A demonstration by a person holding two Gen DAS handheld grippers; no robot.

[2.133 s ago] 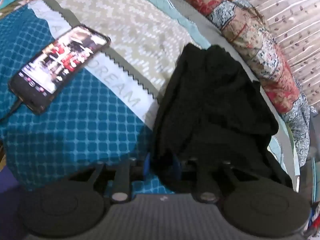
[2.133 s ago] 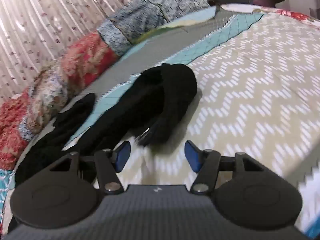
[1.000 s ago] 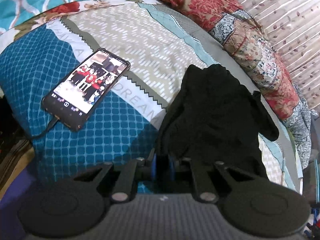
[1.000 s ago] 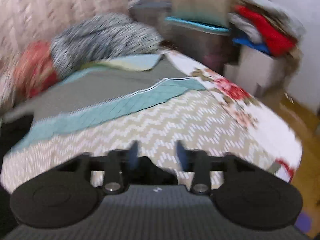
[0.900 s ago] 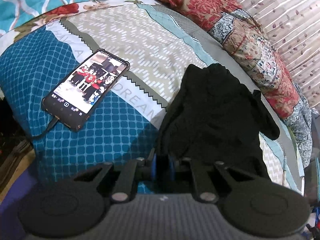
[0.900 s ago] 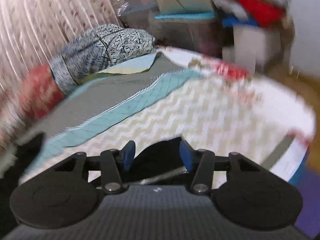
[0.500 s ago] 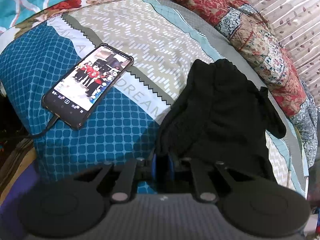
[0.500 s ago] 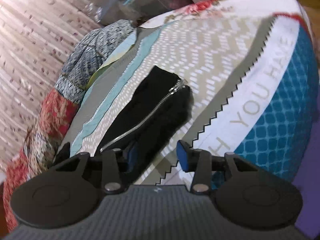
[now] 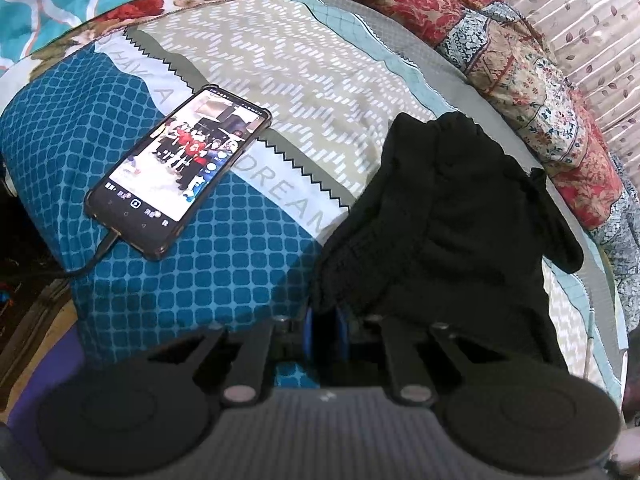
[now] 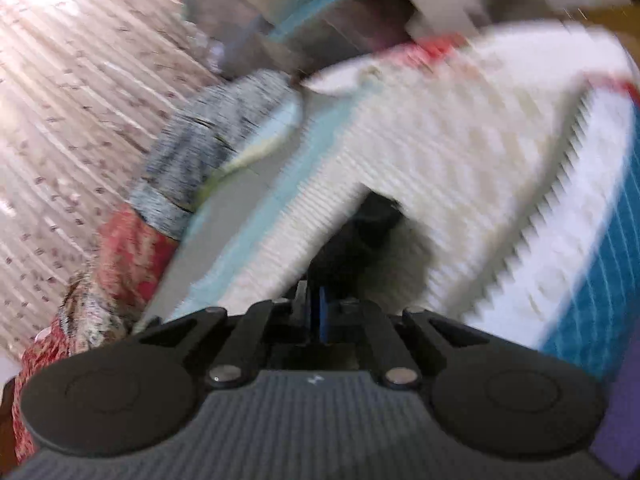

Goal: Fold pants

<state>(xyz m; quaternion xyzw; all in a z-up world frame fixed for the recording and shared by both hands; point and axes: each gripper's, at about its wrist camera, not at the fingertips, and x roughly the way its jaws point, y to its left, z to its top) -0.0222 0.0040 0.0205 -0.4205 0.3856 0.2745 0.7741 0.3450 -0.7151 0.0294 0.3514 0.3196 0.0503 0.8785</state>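
The black pants [image 9: 452, 240] lie bunched on the patterned bedspread [image 9: 280, 60], right of centre in the left wrist view. My left gripper [image 9: 324, 320] is shut on their near edge, blue pads pinching the dark cloth. The right wrist view is blurred by motion. There, a narrow end of the pants [image 10: 368, 224] runs down to my right gripper [image 10: 318, 314]. Its jaws are closing to a tight pinch, with the blue pads nearly together on a thin bit of that black cloth.
A phone [image 9: 180, 176] with a lit screen lies on the blue part of the bedspread to the left, with a cable [image 9: 92, 260] trailing off the edge. Patterned pillows [image 9: 520, 80] line the far side by a curtain [image 10: 60, 80]. Floor shows past the bed's near edge.
My right gripper rolled, dropped toward the bed and closed from open onto the end of the pants. The left gripper stayed shut on the pants and hardly moved.
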